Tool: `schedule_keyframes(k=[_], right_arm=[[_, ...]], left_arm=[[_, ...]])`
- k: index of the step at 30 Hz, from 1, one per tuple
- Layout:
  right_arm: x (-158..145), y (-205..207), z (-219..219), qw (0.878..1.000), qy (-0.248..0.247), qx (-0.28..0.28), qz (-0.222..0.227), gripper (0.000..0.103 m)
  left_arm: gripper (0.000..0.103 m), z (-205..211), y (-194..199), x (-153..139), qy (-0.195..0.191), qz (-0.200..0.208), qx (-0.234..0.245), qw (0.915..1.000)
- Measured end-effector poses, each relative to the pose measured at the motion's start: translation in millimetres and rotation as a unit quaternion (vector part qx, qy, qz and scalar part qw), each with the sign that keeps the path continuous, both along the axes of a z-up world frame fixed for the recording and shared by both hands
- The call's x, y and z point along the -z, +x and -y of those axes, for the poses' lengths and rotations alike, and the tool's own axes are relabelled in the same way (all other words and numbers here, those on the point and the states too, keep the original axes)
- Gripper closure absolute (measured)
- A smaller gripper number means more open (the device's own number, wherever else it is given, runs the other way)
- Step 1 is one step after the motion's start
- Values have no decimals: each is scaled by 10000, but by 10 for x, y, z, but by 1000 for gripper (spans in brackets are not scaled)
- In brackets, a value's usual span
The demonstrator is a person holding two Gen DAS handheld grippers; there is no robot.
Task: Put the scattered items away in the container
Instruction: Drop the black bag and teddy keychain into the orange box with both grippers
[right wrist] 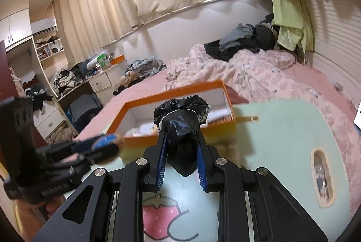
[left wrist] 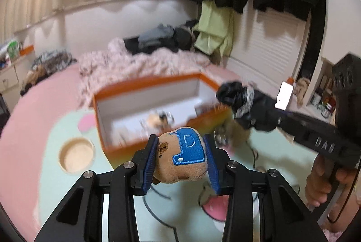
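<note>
Step in hand: carry to the box. Both grippers are loaded; neither item is in yet.

Left gripper [left wrist: 182, 159]: jaws narrowed onto a tan plush toy [left wrist: 180, 158] with a blue "D" patch, blue pads pressing both flanks. In the left wrist view the toy sits at centre, clear of the mint mat [left wrist: 67, 197] below it. The orange box [left wrist: 158, 104] lies at 12 o'clock from the toy, its near wall just beyond the fingertips.

Right gripper [right wrist: 181, 151]: jaws set close, clamped on a black cloth [right wrist: 180, 120] with a lace edge; the top bunches above the fingertips and a tail hangs beneath. In the right wrist view the box [right wrist: 176, 93] is at 12 o'clock, and the cloth overlaps its near wall. Whether the cloth is already over the opening or just short of it, I cannot tell from this angle.

Box contents: a small pale item [left wrist: 161, 119] on the white floor, blurred, not identifiable. A furry tan thing [left wrist: 232, 131] rests on the mat outside the near wall, probably another item to collect.

Next move, as judged: advance each gripper toward 12 o'clock until its load is past the near wall and over the white floor, then open. The grippers are near each other, the right at 3 o'clock of the left, so releasing in turn would avoid a clash. The cloth's hanging tail could catch on the rim; keep it high on entry.
</note>
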State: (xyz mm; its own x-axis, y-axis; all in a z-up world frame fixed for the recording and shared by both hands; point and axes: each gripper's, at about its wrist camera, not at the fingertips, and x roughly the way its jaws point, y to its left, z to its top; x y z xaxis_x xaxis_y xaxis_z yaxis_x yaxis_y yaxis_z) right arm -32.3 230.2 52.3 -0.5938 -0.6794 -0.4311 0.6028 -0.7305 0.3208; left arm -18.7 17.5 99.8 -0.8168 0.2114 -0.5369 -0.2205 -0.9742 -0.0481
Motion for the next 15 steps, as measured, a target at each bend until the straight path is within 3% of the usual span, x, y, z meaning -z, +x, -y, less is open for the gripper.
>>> schedule_keyframes(k=[7,15], right_arm=[[-331,-228,206,9995,79,22,-318,78],[-218,-527,596,9981,568,82,-226,76]], left_arm=[[65,106,-354,-358,22,-292,-175,9994],[61,245,-844,-142,-23,25,-513,9987]])
